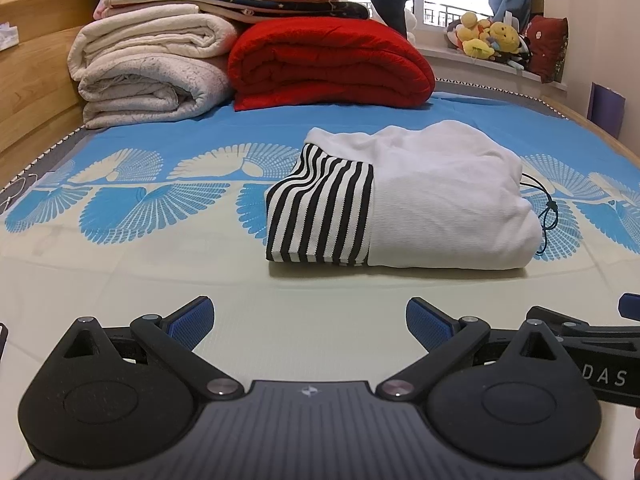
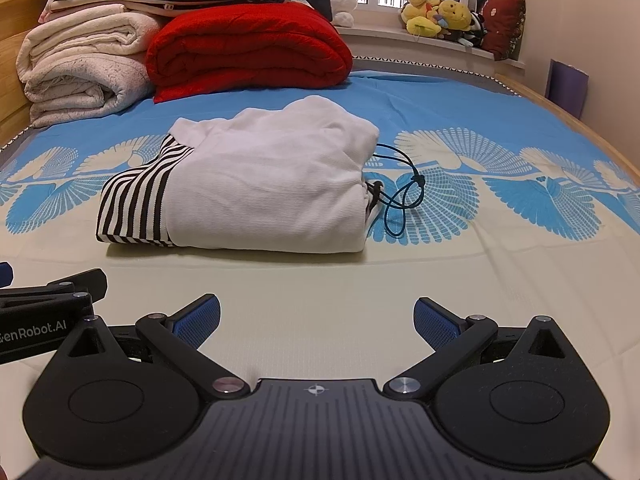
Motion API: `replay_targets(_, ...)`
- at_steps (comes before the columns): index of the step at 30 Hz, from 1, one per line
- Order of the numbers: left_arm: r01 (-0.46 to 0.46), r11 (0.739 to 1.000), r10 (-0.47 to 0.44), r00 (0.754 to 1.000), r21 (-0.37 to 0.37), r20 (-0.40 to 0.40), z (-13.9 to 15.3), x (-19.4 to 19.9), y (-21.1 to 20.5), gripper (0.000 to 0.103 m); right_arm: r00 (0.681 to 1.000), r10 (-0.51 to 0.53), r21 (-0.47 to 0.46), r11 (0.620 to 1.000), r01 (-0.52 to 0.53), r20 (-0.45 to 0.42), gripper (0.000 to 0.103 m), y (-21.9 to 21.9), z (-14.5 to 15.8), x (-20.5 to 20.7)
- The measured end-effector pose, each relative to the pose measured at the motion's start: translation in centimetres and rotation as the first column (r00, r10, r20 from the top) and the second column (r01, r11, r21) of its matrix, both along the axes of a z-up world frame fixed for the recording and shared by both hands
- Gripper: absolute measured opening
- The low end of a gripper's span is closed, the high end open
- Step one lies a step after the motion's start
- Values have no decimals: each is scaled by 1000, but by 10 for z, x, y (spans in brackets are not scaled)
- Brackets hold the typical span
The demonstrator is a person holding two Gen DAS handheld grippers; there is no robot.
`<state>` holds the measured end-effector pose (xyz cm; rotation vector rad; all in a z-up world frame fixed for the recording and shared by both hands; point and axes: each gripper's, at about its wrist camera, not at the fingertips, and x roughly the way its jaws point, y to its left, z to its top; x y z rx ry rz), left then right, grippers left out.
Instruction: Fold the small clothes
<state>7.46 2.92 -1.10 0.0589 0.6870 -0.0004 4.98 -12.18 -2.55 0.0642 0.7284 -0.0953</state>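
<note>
A folded white garment [image 1: 448, 204] with a black-and-white striped part [image 1: 316, 216] lies on the bed's blue patterned sheet [image 1: 160, 200]. It also shows in the right wrist view [image 2: 272, 184], with a dark drawstring [image 2: 400, 196] trailing from its right end. My left gripper [image 1: 310, 322] is open and empty, low over the sheet, a short way in front of the garment. My right gripper [image 2: 316, 320] is open and empty, likewise in front of the garment. Each gripper's side shows at the edge of the other's view.
Folded cream blankets [image 1: 148, 68] and a red quilt [image 1: 328, 60] are stacked at the head of the bed, with more bedding on top. Plush toys [image 1: 488, 38] sit on the windowsill. A wooden bed frame [image 1: 32, 92] runs along the left.
</note>
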Motion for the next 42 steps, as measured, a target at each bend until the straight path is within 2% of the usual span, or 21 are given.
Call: replay_targets(42, -8, 1000, 8, 1000, 21, -3, 0, 1, -1, 102, 1000, 12, -6, 1000, -12, 0, 102, 3, -1, 0)
